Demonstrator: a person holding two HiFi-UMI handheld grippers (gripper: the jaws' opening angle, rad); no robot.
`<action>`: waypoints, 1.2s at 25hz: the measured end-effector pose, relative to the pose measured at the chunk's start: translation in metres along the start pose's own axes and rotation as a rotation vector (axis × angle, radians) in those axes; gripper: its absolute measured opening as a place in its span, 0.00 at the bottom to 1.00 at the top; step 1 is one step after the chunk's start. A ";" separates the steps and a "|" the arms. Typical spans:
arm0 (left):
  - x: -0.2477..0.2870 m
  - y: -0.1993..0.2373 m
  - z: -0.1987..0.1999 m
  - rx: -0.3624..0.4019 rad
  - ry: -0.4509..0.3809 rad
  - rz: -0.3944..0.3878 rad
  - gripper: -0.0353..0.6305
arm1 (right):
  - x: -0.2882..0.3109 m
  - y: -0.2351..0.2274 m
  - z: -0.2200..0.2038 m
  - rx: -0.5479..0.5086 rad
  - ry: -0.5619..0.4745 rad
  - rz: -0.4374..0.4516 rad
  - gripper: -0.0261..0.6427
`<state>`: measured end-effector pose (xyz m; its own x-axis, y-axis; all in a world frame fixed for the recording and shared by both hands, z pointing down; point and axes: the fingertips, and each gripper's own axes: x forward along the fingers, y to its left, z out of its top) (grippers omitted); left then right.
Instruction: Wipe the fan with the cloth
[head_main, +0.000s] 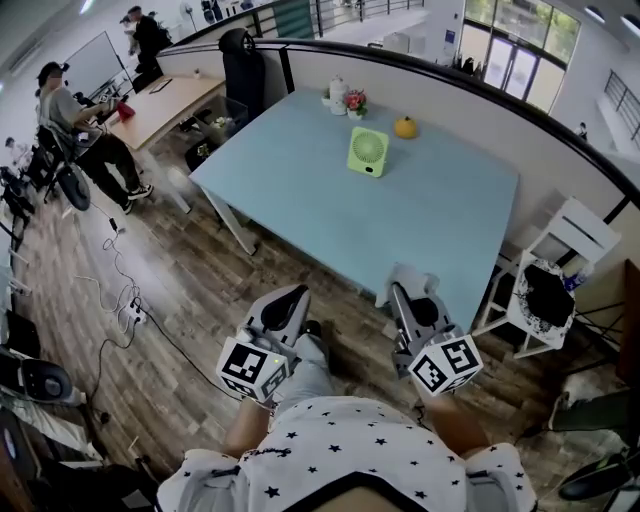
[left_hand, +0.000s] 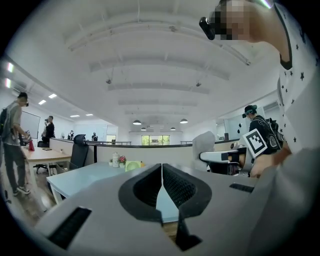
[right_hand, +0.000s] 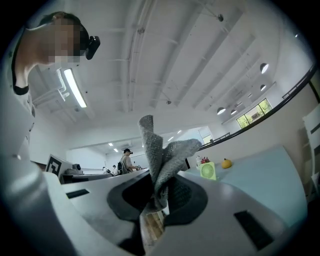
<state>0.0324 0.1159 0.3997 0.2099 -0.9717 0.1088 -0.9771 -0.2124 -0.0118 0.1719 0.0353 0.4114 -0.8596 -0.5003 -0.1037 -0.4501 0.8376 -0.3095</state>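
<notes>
cloth (right_hand: 162, 155) gripped, fan (head_main: 368, 152) far off
right claw (right_hand: 159, 192) pinches the cloth; left claw (left_hand: 161, 182) closed, empty; fan upright on worktop (head_main: 400, 230).

In the head view the cloth (head_main: 418, 278) shows only as a pale bunch, its gripped end hidden by the right gripper (head_main: 402, 292). In the left gripper view one jaw of the left gripper (left_hand: 161, 170) hides most of the fan (left_hand: 132, 165). The white container (head_main: 338, 95) and flowers (head_main: 354, 101) at the far edge of the table (head_main: 420, 210) are too small to identify.

Head-high, steeply downward — common table (head_main: 430, 220)
</notes>
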 end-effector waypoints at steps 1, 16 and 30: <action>0.010 0.011 -0.001 -0.002 -0.003 -0.013 0.10 | 0.011 -0.006 0.000 -0.007 -0.001 -0.014 0.11; 0.139 0.172 0.008 -0.019 -0.007 -0.141 0.10 | 0.182 -0.070 0.004 -0.018 -0.016 -0.161 0.11; 0.198 0.284 0.001 -0.040 0.009 -0.159 0.10 | 0.296 -0.101 -0.007 -0.041 0.047 -0.247 0.11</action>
<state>-0.2032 -0.1370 0.4168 0.3618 -0.9252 0.1150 -0.9323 -0.3589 0.0456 -0.0390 -0.1958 0.4180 -0.7322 -0.6809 0.0146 -0.6564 0.6998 -0.2818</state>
